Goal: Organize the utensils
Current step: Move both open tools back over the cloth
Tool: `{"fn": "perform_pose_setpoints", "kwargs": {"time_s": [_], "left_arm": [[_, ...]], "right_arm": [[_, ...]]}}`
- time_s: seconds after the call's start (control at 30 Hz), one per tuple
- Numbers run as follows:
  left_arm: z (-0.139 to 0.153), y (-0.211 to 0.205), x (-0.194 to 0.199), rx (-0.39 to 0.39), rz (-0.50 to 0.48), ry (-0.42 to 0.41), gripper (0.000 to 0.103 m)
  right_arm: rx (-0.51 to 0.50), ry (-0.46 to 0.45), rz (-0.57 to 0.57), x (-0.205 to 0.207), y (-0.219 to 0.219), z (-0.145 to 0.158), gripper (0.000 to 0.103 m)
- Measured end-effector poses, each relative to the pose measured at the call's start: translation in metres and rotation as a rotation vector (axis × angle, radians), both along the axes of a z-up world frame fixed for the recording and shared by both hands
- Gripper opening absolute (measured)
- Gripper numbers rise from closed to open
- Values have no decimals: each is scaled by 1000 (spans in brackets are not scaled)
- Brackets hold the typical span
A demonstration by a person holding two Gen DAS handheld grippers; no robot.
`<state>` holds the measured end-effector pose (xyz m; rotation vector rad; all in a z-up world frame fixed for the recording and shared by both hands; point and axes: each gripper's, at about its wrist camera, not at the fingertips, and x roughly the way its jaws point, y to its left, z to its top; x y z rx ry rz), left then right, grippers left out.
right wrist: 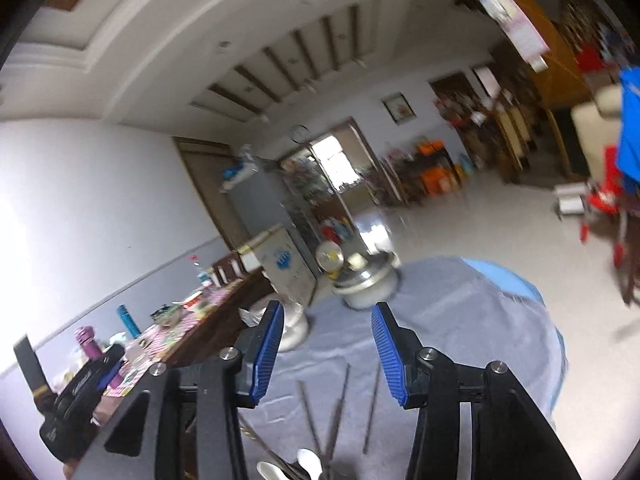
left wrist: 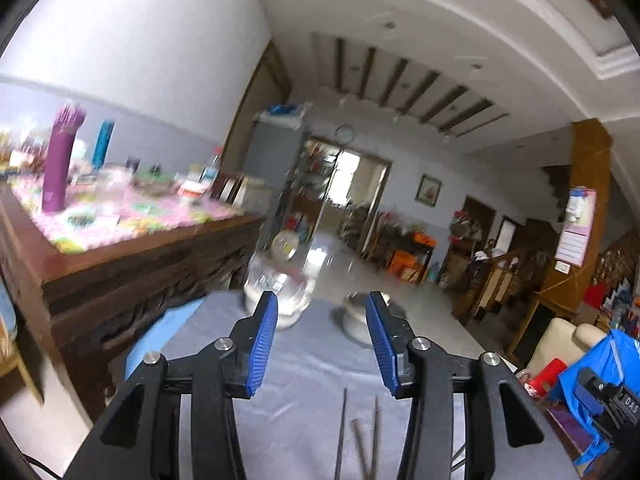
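Several dark chopsticks (left wrist: pixel 360 440) lie on the grey cloth (left wrist: pixel 312 368), low in the left wrist view and below my left gripper (left wrist: pixel 322 308). That gripper is open, with only air between its blue pads. A clear glass jar (left wrist: pixel 286 280) and a steel bowl (left wrist: pixel 354 318) stand beyond it at the cloth's far end. My right gripper (right wrist: pixel 328 314) is also open and holds nothing. Beneath it lie the chopsticks (right wrist: pixel 340 404), and white spoons (right wrist: pixel 310 460) show at the bottom edge. The steel bowl (right wrist: pixel 368 280) and the jar (right wrist: pixel 294 322) stand ahead of it.
A dark wooden sideboard (left wrist: pixel 132 272) stands close on the left, crowded with a purple bottle (left wrist: pixel 60 164), a teal bottle (left wrist: pixel 103 148) and small items. The cloth's far edge drops to a pale tiled floor (right wrist: pixel 460 216). Blue bags and a red stool (left wrist: pixel 548 376) sit at the right.
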<state>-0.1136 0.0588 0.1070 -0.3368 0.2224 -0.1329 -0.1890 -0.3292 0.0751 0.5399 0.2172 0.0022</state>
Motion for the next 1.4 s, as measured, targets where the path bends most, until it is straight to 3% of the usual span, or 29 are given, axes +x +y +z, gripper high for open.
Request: {"fn": "perform_pose_setpoints", "kwargs": {"time_s": [0.17,0.37,0.47,0.83,1.4], "left_arm": [[-20,16,16,17,74,94,47],[-41,10,32,153,161,213,47],[-48,11,35,186,176,252,47],[-57,12,42,291,221,274,52],[-87,16,65,326,223,374,53]], "right_arm": [[16,90,-43,18,-15,-17,50],[35,171,-47,26,-25,-35,50],[23,217,-46,33,-25,-45,50],[36,304,-38,48,-23,-64,50],[23,414,-14,76,-13,-92,50]]}}
